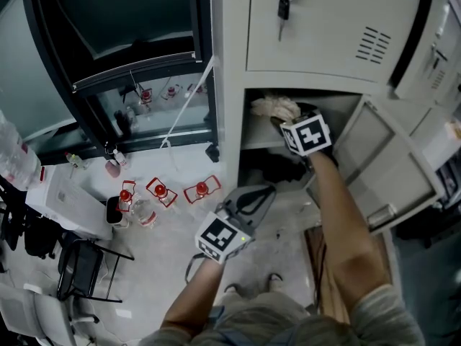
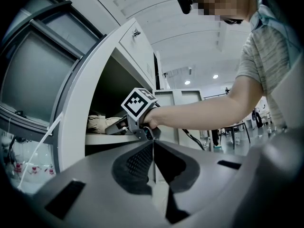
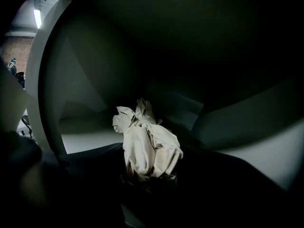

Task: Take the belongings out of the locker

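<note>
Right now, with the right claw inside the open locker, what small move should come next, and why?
Probably close the right claw firmly on the beige cloth before any pull. The cloth sits bunched between its jaws on the locker shelf; whether it's gripped yet is too dark to tell.

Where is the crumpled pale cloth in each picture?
Head view: the cloth lies near the top middle, on the open locker's shelf.
Left gripper view: the cloth shows left of centre, small, lying on the shelf.
Right gripper view: the cloth sits low in the middle, big and close.
Shared landmark: the pale shelf under the cloth.
</note>
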Demonstrator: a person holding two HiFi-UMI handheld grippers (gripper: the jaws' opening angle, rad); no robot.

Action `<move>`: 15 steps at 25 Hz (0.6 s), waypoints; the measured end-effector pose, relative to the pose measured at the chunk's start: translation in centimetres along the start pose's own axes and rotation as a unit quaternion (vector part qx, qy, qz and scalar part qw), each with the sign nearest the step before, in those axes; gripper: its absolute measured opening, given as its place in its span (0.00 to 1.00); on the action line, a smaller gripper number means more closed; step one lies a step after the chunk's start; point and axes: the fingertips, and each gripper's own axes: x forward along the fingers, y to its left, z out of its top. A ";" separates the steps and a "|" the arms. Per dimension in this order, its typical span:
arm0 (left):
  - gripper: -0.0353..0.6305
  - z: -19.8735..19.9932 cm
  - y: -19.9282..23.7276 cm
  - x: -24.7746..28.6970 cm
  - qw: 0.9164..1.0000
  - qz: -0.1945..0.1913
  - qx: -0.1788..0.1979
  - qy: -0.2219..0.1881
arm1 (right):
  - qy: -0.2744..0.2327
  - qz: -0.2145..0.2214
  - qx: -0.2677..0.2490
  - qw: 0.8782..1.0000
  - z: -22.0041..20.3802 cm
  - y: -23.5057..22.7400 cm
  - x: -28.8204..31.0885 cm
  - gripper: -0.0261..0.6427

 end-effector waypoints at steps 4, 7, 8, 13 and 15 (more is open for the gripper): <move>0.06 0.2 -0.2 -0.3 1.000 0.004 -0.016 0.000 | -0.002 0.003 0.003 1.000 0.1 0.5 -0.1 0.49; 0.06 -0.2 -0.2 -0.7 1.000 0.003 0.001 0.004 | -0.002 0.025 0.017 1.000 0.1 1.9 -0.4 0.49; 0.06 -0.4 -0.2 -0.8 1.000 0.003 0.007 0.005 | -0.002 0.023 0.017 1.000 0.1 1.9 -0.5 0.49; 0.06 -0.5 -0.3 -1.4 1.000 0.010 -0.015 0.006 | 0.002 0.022 0.026 0.999 0.0 2.2 -1.2 0.47; 0.06 -0.6 -0.3 -1.5 1.000 0.010 -0.016 0.007 | 0.004 0.021 0.031 0.999 -0.2 2.4 -1.7 0.47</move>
